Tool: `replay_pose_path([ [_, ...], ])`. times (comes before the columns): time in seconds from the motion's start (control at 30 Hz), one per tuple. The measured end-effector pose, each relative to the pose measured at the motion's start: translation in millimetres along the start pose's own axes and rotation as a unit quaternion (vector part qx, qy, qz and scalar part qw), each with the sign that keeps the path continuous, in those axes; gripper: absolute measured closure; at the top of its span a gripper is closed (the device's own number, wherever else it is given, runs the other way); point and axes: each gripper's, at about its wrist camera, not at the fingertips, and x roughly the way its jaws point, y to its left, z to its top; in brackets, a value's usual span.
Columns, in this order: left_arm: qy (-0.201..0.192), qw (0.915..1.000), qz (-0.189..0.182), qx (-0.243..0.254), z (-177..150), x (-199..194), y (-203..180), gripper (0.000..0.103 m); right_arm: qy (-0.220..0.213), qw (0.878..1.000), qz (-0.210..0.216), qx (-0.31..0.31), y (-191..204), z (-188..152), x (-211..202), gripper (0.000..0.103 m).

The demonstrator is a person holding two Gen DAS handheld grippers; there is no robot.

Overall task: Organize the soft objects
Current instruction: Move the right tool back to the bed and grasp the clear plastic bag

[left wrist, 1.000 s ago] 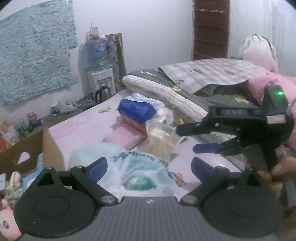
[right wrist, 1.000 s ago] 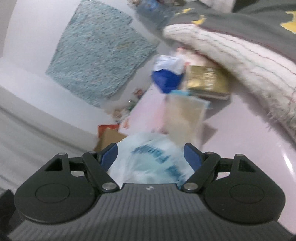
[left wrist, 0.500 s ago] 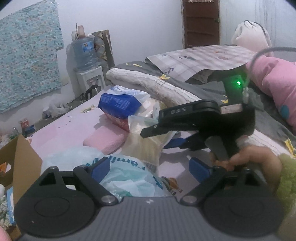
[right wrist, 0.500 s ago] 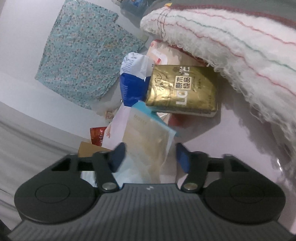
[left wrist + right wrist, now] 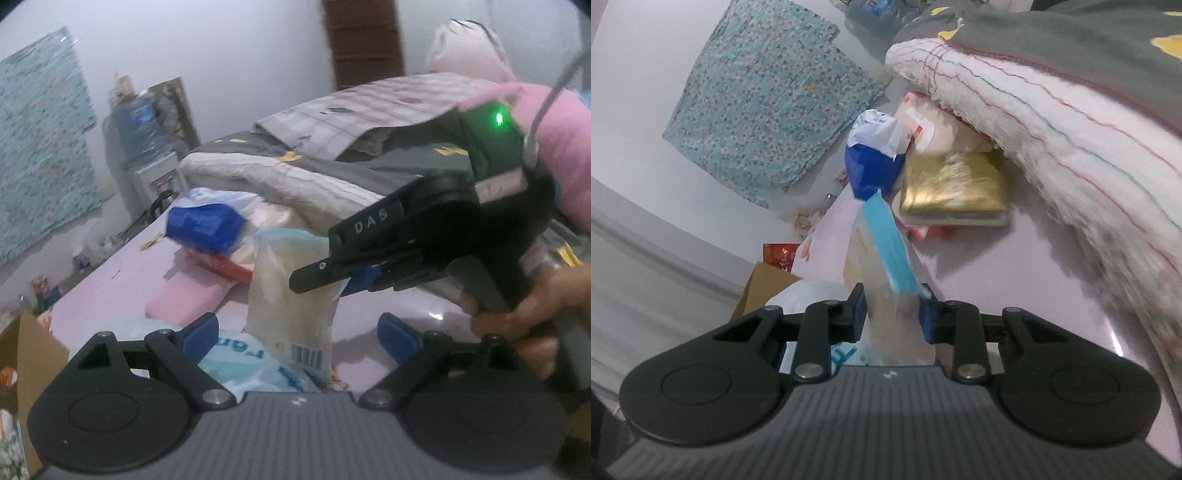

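A pink bed point(image 5: 122, 269) holds a pile of soft packs. The right gripper point(image 5: 892, 317), jaws just closing, pinches an upright clear pouch point(image 5: 291, 295); the left gripper point(image 5: 299, 336) waits open below. Pick-up underway; next, likely lift toward the cardboard box point(image 5: 33, 350).

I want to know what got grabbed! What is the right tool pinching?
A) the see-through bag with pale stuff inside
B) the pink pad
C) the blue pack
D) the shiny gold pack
A: the right tool has just been closing, and its blue pads now press both sides of the clear bag, which stands upright between them.
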Motion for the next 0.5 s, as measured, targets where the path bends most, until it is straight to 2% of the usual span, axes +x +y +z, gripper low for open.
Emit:
replay_pose_path([
  [0.13, -0.003, 0.999, -0.005, 0.044, -4, -1, -22, 0.009, 0.019, 0.999, 0.023, 0.04, -5, -11, -25, 0.076],
  [0.3, -0.002, 0.997, -0.019, 0.075, -13, -3, -46, 0.009, 0.036, 0.995, 0.044, 0.079, -10, -29, -59, 0.076],
  [0.5, 0.006, 0.9926, -0.019, 0.12, -26, -2, -74, 0.02, 0.054, 0.995, 0.035, 0.076, -5, -50, -95, 0.075],
])
